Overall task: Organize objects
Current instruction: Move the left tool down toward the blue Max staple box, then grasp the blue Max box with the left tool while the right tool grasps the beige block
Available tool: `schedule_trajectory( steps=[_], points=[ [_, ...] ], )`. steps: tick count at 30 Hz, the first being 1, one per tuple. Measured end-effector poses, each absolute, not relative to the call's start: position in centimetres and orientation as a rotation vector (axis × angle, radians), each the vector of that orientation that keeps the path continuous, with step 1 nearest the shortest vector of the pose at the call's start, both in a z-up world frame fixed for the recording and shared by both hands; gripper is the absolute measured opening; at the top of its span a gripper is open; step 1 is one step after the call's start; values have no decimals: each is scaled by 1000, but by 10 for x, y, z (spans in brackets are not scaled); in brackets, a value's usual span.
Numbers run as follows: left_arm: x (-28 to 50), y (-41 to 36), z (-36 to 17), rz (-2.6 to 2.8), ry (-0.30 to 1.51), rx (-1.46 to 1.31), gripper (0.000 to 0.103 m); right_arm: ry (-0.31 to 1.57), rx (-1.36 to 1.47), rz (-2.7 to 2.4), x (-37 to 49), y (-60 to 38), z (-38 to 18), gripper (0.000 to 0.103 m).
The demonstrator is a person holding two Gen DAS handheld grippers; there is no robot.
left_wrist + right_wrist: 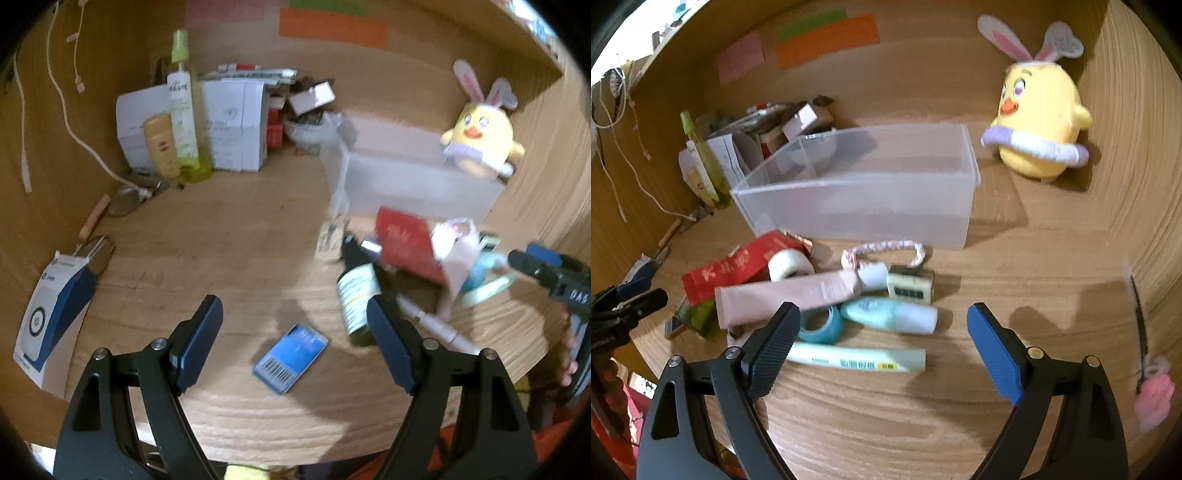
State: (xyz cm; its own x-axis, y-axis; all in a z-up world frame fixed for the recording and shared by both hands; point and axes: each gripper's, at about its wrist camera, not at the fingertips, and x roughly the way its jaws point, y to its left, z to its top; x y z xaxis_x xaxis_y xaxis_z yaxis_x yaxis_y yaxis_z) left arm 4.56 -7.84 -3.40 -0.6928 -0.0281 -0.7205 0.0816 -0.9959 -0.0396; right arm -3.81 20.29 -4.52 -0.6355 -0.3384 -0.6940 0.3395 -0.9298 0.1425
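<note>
Hand-held gripper [879,328] and left one [295,325]: wide open, empty.

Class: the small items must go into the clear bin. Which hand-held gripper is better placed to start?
Right hand-held gripper: open, facing the item pile, with the clear bin just beyond. The left hand-held gripper faces only a blue card.

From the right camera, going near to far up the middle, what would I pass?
Pale green tube → mint bottle → cream timer → braided band → clear plastic bin → orange paper strip.
</note>
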Motion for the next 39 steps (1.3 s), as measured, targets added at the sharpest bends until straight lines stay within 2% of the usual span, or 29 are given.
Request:
schedule_trajectory(
  steps=[3, 9, 17, 19, 21, 25, 26, 29, 36, 39],
  points=[
    [47, -85, -44, -2802, 107, 1240, 78, -4, 1103, -2549, -37, 205, -51, 90],
    [54, -93, -57, -2789, 109, 1308, 68, -8, 1126, -2560, -40, 208, -55, 90],
    [52, -83, -69, -2786, 45, 1352, 64, 30, 1166, -2559, -50, 198, -63, 90],
    [51, -84, -69, -2787, 51, 1342, 57, 45, 1176, -2555, -53, 197, -65, 89],
    [49, -87, -68, -2787, 56, 1331, 48, 60, 1191, -2556, -57, 195, -67, 82],
    [47, -93, -67, -2777, 72, 1309, 31, 9, 1202, -2568, -68, 203, -65, 77],
    [47, -94, -68, -2773, 74, 1303, 28, -5, 1206, -2578, -72, 206, -64, 73],
    [43, -97, -66, -2763, 122, 1308, 27, -31, 1218, -2586, -81, 208, -63, 65],
    [33, -98, -43, -2813, 184, 1205, 27, -7, 1243, -2566, -96, 201, -67, 37],
    [27, -98, -31, -2843, 211, 1166, 27, -12, 1234, -2559, -98, 201, -68, 35]
  ],
)
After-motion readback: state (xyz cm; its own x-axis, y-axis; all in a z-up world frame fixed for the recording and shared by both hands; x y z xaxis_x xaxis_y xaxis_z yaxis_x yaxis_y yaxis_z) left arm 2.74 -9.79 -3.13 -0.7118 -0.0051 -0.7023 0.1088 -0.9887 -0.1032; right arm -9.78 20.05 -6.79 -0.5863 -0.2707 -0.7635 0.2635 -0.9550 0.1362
